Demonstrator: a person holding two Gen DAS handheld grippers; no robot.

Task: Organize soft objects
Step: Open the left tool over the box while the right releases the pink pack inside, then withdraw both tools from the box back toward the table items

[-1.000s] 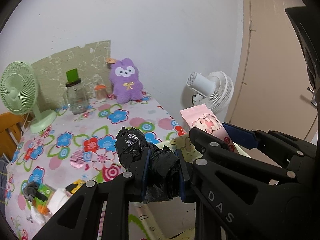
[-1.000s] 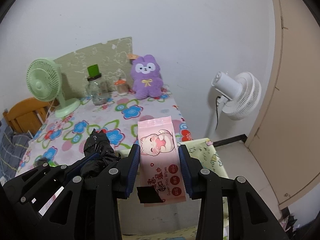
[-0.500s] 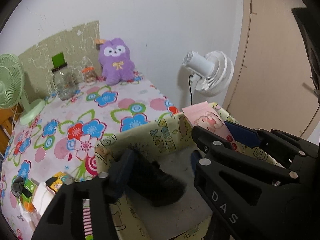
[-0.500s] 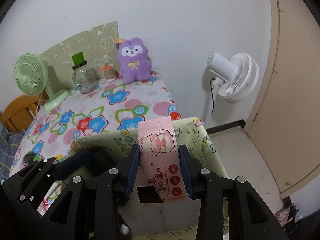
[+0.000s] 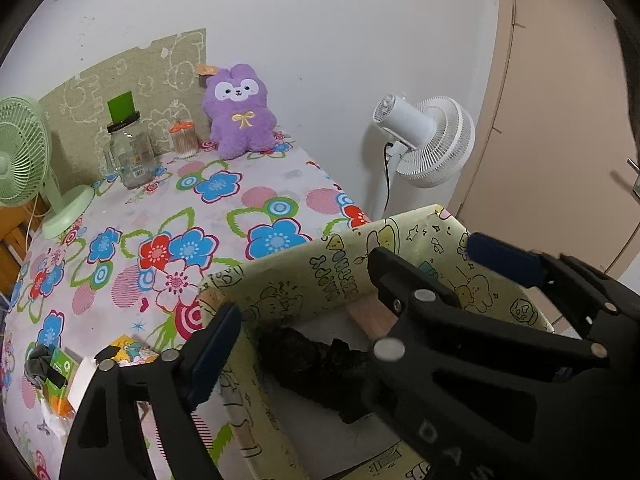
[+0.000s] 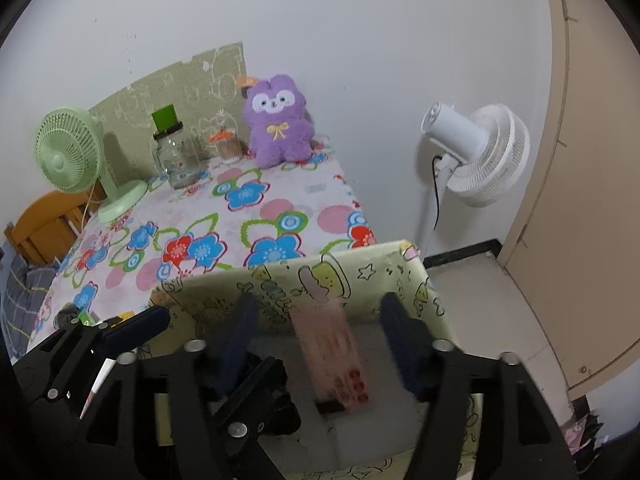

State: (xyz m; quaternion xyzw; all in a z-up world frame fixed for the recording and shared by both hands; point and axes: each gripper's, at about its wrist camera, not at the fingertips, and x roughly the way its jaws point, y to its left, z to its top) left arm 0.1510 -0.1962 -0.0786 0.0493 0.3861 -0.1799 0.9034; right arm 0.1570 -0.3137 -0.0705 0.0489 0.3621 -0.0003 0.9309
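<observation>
The left gripper (image 5: 308, 288) hung over a yellow cartoon-print box (image 5: 304, 276) that stood against the near edge of the table (image 5: 132, 216), which wore a flowered cloth. Its jaws had just been opening and stood wide apart, gripping nothing; the crumpled black plastic bag (image 5: 320, 364) lay below them on the box's pale floor, free of both pads. The right gripper (image 6: 316, 320) hovered over the same box (image 6: 360, 276), and its jaws had likewise just been opening and stood apart. Between them, touching neither pad, the pink pack of wet wipes (image 6: 332, 356) showed as a motion-blurred streak inside the box, close to the far wall. From the left wrist camera only a pink corner of it showed behind the gripper's finger. At the back of the table a purple plush toy (image 5: 239, 117) sat upright against the wall, with a small orange-lidded jar (image 5: 184, 140) and a glass jar (image 5: 130, 152) to its left and a green desk fan (image 5: 24, 164) at the far left edge. A white standing fan (image 5: 424, 140) stood on the floor beside the table
</observation>
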